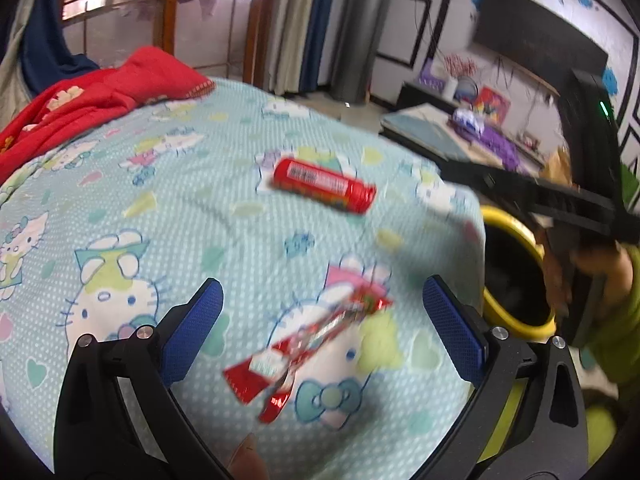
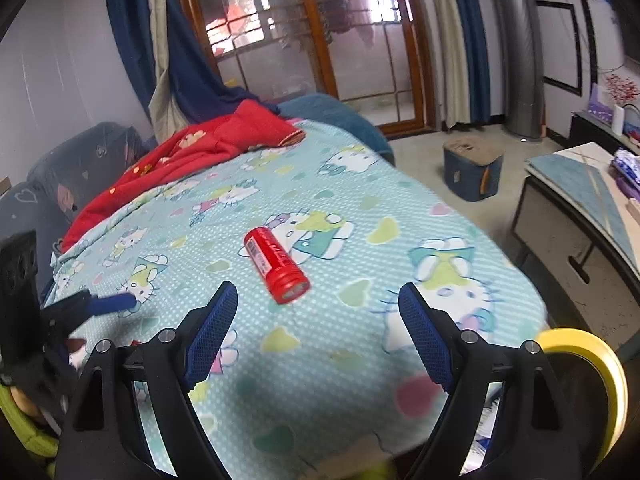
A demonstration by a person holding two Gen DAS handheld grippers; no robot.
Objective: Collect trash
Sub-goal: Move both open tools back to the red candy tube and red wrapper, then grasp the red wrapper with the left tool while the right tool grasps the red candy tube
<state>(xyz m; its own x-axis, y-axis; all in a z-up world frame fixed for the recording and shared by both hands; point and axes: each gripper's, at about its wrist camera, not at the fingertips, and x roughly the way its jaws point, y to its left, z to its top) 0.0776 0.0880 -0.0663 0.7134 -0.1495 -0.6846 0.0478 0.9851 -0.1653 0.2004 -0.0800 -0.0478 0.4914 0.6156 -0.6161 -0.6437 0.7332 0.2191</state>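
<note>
On the cartoon-print bedspread [image 1: 160, 208], red tube [image 2: 276, 266] and red wrapper [image 1: 304, 344], yellow bin [image 1: 516, 276] beside, both tongs [image 1: 320, 328] [image 2: 316, 332] apart, empty.

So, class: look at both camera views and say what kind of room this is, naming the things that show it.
Most likely a bedroom in a home: a bed under a cartoon-cat sheet, a red quilt bunched at its far end, and long curtains beside a wood-framed glass door.
</note>
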